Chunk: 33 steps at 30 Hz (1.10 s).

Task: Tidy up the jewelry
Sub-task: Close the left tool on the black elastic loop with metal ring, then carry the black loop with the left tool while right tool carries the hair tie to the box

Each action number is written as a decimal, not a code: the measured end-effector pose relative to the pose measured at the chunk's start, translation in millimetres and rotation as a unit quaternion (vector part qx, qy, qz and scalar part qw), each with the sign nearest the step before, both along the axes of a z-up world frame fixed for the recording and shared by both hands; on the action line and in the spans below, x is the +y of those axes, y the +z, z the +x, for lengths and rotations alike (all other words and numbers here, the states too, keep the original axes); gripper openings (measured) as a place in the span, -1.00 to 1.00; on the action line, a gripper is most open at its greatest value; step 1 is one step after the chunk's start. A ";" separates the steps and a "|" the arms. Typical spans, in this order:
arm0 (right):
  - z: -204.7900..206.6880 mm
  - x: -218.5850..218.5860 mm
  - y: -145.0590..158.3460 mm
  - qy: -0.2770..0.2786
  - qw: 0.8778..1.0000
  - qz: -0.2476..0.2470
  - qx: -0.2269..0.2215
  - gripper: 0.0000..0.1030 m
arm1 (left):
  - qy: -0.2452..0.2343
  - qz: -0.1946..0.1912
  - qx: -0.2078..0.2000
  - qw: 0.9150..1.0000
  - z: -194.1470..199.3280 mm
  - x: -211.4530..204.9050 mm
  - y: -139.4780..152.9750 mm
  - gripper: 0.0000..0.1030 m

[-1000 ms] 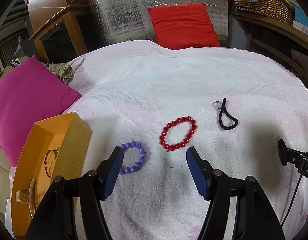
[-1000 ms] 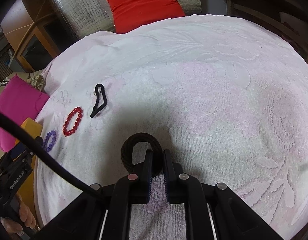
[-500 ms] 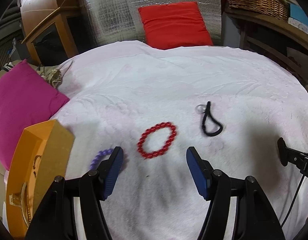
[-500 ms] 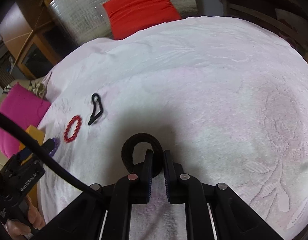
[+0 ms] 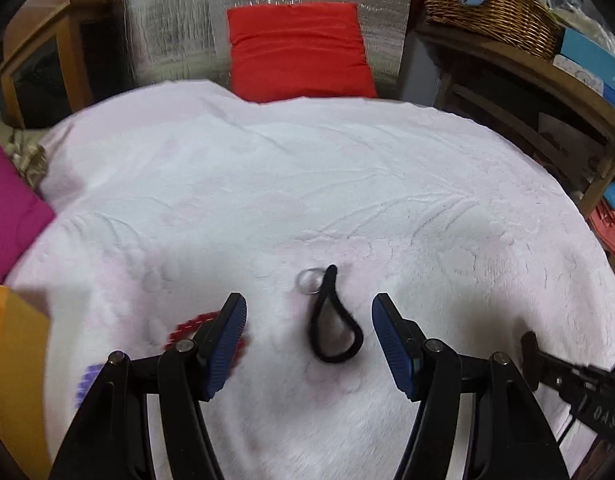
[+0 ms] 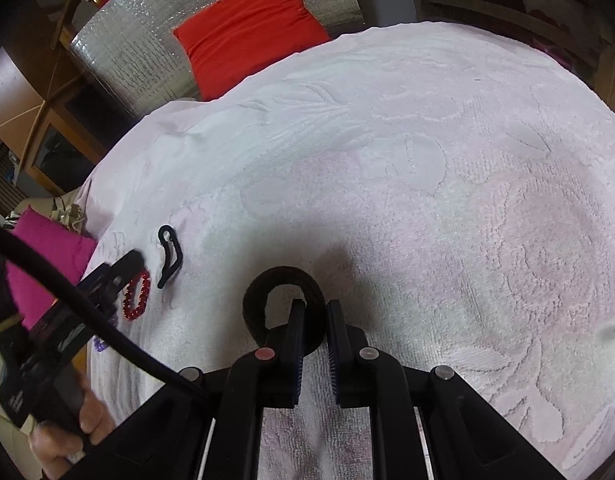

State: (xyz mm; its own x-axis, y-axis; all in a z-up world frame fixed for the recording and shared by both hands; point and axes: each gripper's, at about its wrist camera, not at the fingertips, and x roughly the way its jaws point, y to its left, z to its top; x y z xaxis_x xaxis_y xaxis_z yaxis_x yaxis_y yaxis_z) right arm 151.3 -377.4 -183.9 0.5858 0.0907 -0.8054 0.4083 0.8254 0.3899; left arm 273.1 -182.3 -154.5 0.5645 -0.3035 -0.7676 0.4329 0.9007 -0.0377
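Note:
My left gripper (image 5: 309, 340) is open, and a thin black hair tie (image 5: 334, 322) with a small silver ring (image 5: 308, 281) beside it lies on the white towel between its fingers. A red bead bracelet (image 5: 187, 326) lies partly hidden behind the left finger. A purple bead bracelet (image 5: 85, 380) shows at the lower left. My right gripper (image 6: 315, 320) is shut on a thick dark hair band (image 6: 281, 284), held above the towel. In the right wrist view the black hair tie (image 6: 169, 254), the red bracelet (image 6: 136, 295) and the left gripper (image 6: 107, 280) are at the left.
An orange box (image 5: 15, 364) stands at the left edge of the bed. A magenta pillow (image 5: 7, 208) lies at the left and a red cushion (image 5: 299, 52) at the back. A wicker basket (image 5: 487, 4) sits on a wooden shelf at the back right.
My left gripper has moved right, from over the purple and red bracelets to the black hair tie. My right gripper has stayed shut on the dark hair band.

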 end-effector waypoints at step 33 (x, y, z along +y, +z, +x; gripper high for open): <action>-4.3 22.6 27.0 0.029 0.996 0.006 -0.082 -0.76 | -0.015 -0.057 0.012 0.998 -35.9 17.8 35.0 -0.82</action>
